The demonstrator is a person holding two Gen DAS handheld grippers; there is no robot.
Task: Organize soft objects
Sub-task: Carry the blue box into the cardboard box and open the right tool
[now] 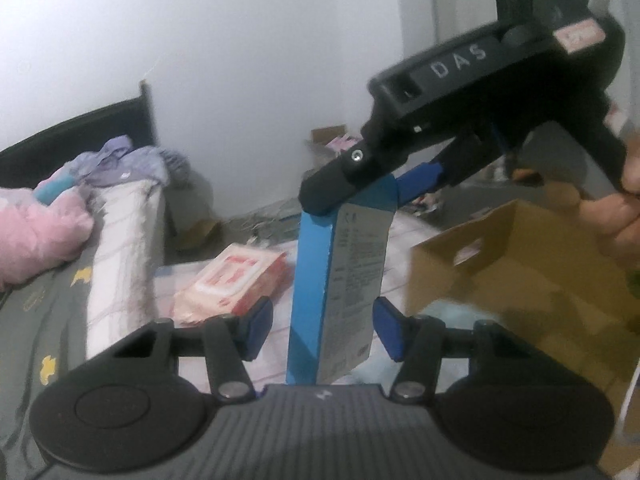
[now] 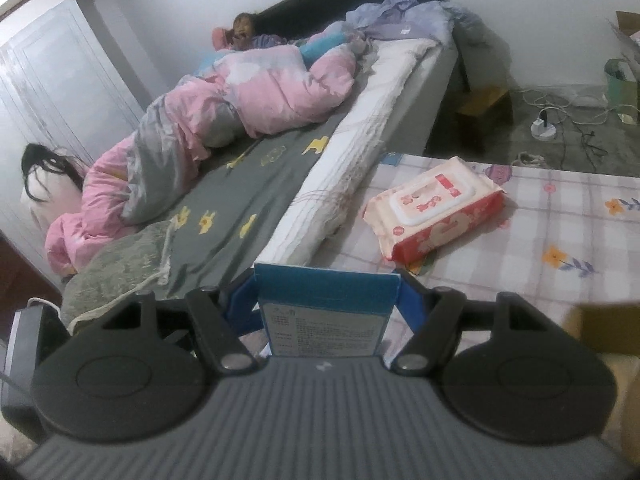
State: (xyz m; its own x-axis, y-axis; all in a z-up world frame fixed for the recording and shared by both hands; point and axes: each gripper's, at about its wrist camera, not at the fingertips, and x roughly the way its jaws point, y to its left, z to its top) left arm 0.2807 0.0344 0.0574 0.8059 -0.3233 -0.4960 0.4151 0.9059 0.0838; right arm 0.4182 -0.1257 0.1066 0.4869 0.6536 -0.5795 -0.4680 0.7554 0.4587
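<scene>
A tall blue box (image 1: 340, 280) with a white printed label was seen held upright between the two grippers. In the left wrist view the right gripper (image 1: 394, 178) was clamped on the upper end of the box, its blue pads closed against the sides, while a hand (image 1: 616, 216) was visible on its handle at the right edge. The left gripper (image 1: 320, 330) was positioned around the lower part of the same box, its blue fingers (image 1: 256, 328) standing apart from the box on both sides, with a clear gap left at each face, so no grip was made there. In the right wrist view the box (image 2: 326, 312) was seen wedged between the right gripper's (image 2: 326, 304) pads, the label turned toward the camera. A pack of wet wipes (image 2: 436, 212) in red and white wrapping was lying flat on the checked floral cloth (image 2: 560, 224) covering the table, well apart from the box. A cardboard carton (image 1: 520, 272) was seen open just to the right of the box, blurred. Beside the table a bed (image 2: 256, 184) was laid with a grey sheet, and a pink and grey quilt (image 2: 224, 120) was bunched on it, with lilac bedding (image 2: 400, 16) heaped near the dark headboard. Cables and a power strip (image 2: 544, 128) were scattered on the floor beyond the table.
</scene>
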